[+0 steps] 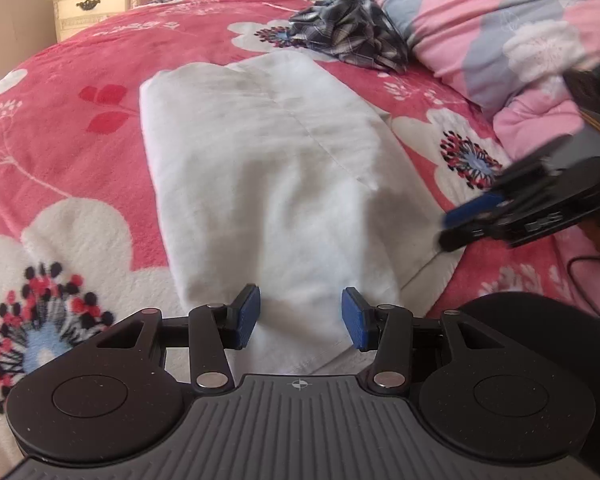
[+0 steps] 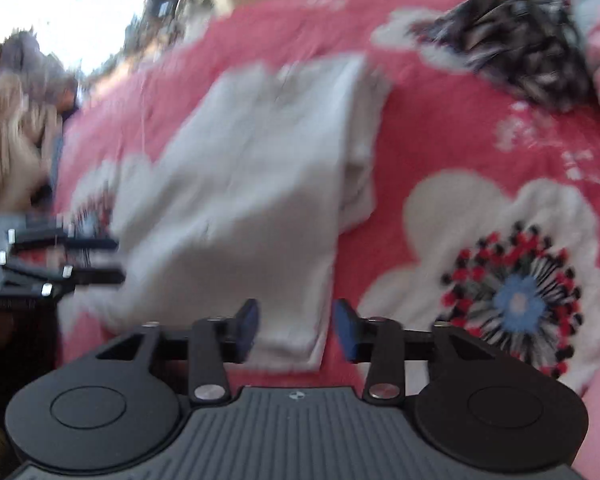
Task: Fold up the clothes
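A white garment [image 1: 268, 184], folded into a long strip, lies on the red floral bedspread [image 1: 80, 132]. My left gripper [image 1: 301, 317] is open and empty, just above the garment's near end. My right gripper [image 2: 296, 330] is open and empty over the garment's near right corner [image 2: 292, 320]; its view is blurred. The right gripper also shows in the left wrist view [image 1: 496, 220] beside the garment's right edge. The left gripper shows in the right wrist view [image 2: 100, 260] at the garment's left edge. The garment also shows in the right wrist view [image 2: 244, 184].
A crumpled dark plaid garment [image 1: 352, 36] lies past the white one, also in the right wrist view [image 2: 508, 48]. A pink and grey quilt [image 1: 512, 40] is bunched at the right. A cream nightstand [image 1: 96, 4] stands beyond the bed at the left.
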Action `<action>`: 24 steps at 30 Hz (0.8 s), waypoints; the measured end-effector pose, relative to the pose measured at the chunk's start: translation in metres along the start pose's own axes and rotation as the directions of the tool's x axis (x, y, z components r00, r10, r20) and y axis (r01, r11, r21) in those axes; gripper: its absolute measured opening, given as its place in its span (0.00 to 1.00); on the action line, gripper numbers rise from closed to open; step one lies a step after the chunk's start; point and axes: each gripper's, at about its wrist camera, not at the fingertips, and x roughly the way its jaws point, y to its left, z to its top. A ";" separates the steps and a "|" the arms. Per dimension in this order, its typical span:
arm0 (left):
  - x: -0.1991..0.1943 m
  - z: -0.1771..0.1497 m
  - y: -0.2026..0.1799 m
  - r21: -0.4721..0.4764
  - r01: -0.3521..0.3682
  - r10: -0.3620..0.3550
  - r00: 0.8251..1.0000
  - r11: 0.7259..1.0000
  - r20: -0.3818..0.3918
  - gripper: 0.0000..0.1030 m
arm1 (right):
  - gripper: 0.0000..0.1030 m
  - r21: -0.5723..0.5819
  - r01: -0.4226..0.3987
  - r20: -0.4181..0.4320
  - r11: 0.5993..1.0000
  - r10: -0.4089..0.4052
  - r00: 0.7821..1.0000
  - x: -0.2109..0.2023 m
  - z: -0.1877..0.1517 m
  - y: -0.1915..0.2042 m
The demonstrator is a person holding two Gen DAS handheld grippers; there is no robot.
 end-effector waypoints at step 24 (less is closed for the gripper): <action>0.120 0.100 0.167 -0.434 0.271 -0.205 0.960 0.859 0.193 0.53 | 0.64 0.330 -0.407 0.207 0.852 0.355 0.911 0.151 0.120 -0.112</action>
